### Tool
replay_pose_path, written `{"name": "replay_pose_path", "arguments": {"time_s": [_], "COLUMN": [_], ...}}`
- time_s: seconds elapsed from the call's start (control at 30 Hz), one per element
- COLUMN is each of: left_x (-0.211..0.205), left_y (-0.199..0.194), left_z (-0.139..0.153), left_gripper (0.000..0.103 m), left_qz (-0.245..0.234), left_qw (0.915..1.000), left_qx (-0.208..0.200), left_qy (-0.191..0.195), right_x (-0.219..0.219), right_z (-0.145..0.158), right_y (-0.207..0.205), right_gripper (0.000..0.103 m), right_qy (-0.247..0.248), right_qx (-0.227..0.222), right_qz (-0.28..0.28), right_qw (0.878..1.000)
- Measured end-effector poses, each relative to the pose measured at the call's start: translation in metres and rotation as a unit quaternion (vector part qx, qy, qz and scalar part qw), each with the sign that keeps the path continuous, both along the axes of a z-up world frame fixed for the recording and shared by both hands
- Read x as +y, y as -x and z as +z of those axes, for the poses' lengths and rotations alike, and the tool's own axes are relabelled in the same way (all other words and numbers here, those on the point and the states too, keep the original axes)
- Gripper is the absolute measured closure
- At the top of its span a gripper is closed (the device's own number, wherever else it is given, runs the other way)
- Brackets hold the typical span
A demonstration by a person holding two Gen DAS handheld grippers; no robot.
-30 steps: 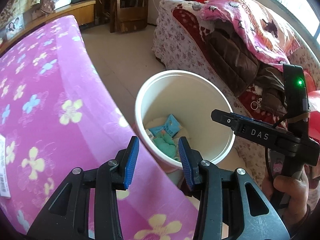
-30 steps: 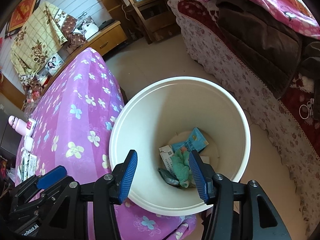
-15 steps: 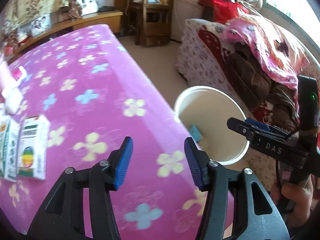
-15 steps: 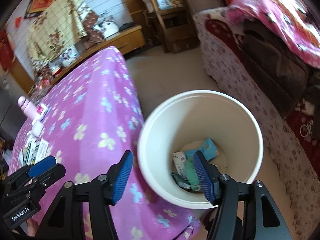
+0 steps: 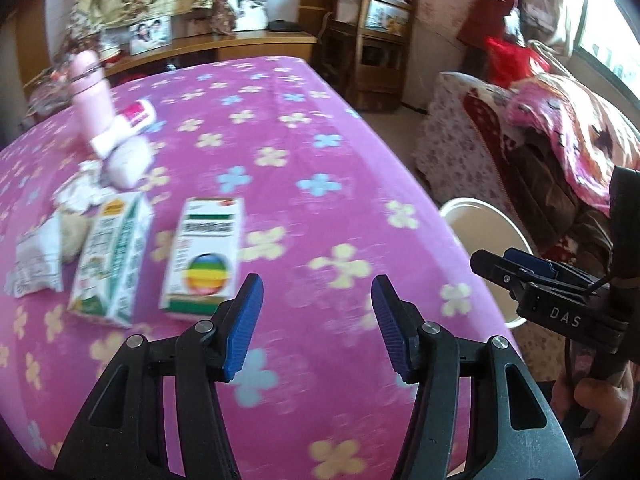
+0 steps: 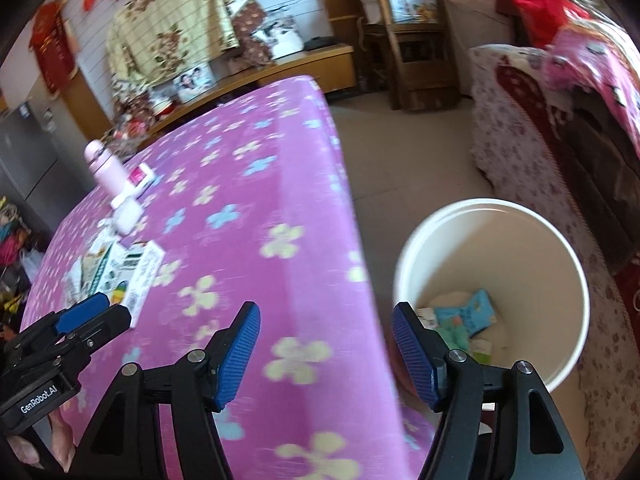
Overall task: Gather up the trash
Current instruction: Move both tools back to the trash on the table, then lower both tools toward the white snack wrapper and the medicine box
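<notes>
We find the box [image 5: 204, 254] at 11 o'clock of the nearer, released left hand-held gripper [image 5: 316, 322]; right hand-held gripper [image 6: 326, 354] likewise released.

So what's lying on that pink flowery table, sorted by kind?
Cardboard boxes: 2, one with a rainbow circle, one green and white
Pink bottle: 1
White tube with a pink label: 1
Plastic packet: 1
Crumpled paper: 1
Total: 6; blur may hide more.
</notes>
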State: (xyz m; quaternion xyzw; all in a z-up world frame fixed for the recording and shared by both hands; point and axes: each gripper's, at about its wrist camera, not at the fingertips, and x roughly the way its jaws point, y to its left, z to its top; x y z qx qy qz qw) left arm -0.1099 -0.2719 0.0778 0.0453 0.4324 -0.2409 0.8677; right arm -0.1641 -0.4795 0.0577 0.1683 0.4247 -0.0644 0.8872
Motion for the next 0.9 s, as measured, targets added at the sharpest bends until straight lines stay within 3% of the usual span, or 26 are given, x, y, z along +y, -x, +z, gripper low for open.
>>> {"name": "replay_pose_path", "arguments": {"time_s": [0.5, 0.77, 0.9], "left_x": [0.116, 0.191, 0.213], "left_y": [-0.018, -0.049, -0.079], "left_z": [-0.004, -0.018, -0.009], "left_gripper": [0.048, 0.048, 0.048], "left_qz": [0.089, 0.162, 0.196], "left_qw": [0.9960, 0.9861, 0.9799], "left_qx": [0.006, 0.037, 0.031], "left_qy": [-0.005, 0.005, 0.014], "right_x": [0.100, 0.141, 0.151], "right_z": [-0.006, -0.010, -0.010], "right_y": [-0.045, -0.065, -0.072], "right_gripper": [0.033, 0.031, 0.031], "right_qy": [-0.008, -0.016, -0.013], "right_qx": [0.020, 0.028, 0.032], "right_qz": [0.094, 0.134, 0.143], "right_qw": [0.995, 0.990, 0.989]}}
